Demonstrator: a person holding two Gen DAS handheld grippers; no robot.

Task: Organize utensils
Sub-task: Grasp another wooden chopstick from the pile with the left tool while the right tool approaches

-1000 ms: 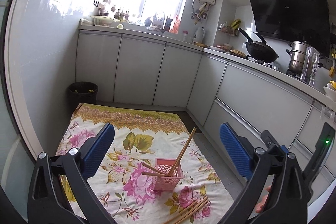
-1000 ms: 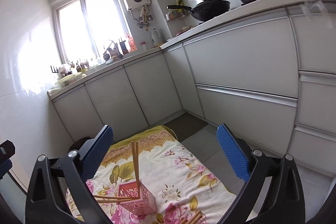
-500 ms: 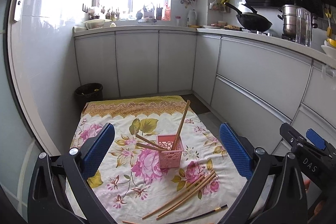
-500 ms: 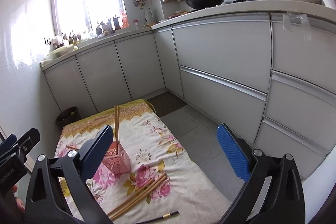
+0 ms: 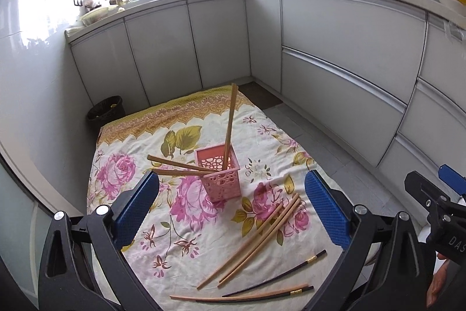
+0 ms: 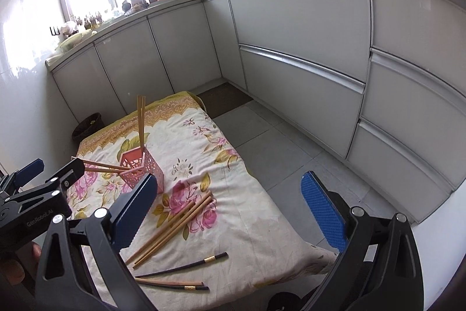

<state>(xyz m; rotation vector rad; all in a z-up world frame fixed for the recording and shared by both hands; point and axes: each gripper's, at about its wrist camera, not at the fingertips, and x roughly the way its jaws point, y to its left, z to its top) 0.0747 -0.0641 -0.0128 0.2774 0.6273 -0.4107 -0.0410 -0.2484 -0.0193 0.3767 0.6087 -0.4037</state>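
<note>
**Both hand-held grippers wide apart above the loose chopsticks**

The left hand-held gripper and the right hand-held gripper are both released, jaws spread and holding nothing. Nearest lie the dark chopsticks with gold bands, then the bundle of wooden chopsticks, all loose on the flowered cloth. Farther stands the pink basket, which already holds some sticks leaning out. I judge that the thin sticks can slip or roll on the soft cloth during a pinch, and that the light basket may tip if a stick pushes its rim. Readable writing: "GenRobot.AI" and "DAS" on the gripper bodies.
</note>
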